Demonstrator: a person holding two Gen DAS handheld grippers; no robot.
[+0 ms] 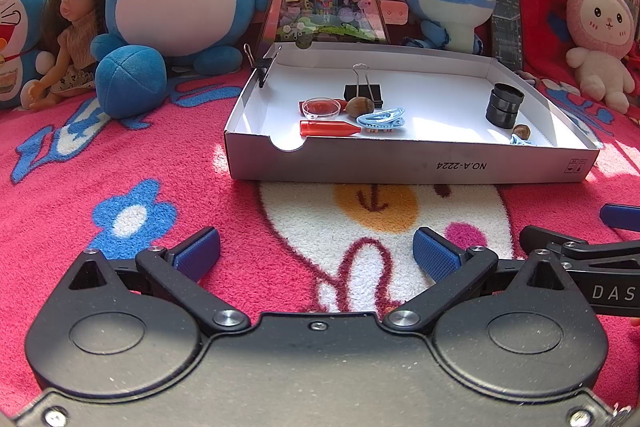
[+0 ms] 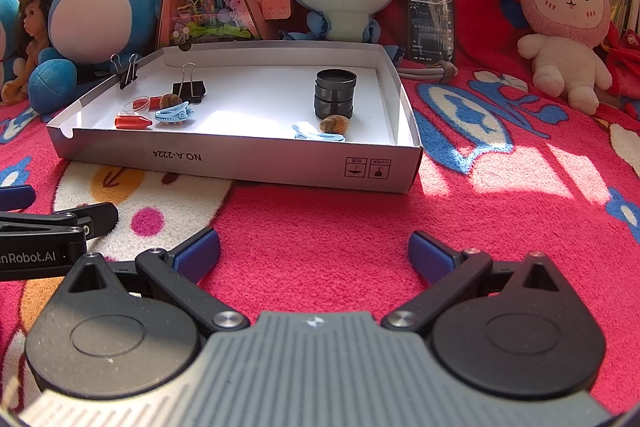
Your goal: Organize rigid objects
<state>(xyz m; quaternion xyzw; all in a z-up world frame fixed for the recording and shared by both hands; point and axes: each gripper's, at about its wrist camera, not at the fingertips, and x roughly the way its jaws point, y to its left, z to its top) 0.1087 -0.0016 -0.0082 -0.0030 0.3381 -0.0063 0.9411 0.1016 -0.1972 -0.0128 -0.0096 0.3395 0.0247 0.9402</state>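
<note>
White shallow box (image 2: 240, 163) holds clips (image 2: 175, 115), nuts (image 2: 334, 125), black stacked rings (image 2: 335, 93).

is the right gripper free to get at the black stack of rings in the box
Probably yes. The right gripper is open and empty, and the black ring stack stands upright in the box, clear above; only a nut sits before it.

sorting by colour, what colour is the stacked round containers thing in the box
Black, or very dark grey. The stacked round containers show best in the right wrist view.

The left gripper (image 1: 316, 253) is matte black with blue ribbed pads and silver pivot screws. The right gripper (image 2: 314, 253) matches, but its centre plate is grey and ridged, with white "DAS" lettering on its side.
</note>
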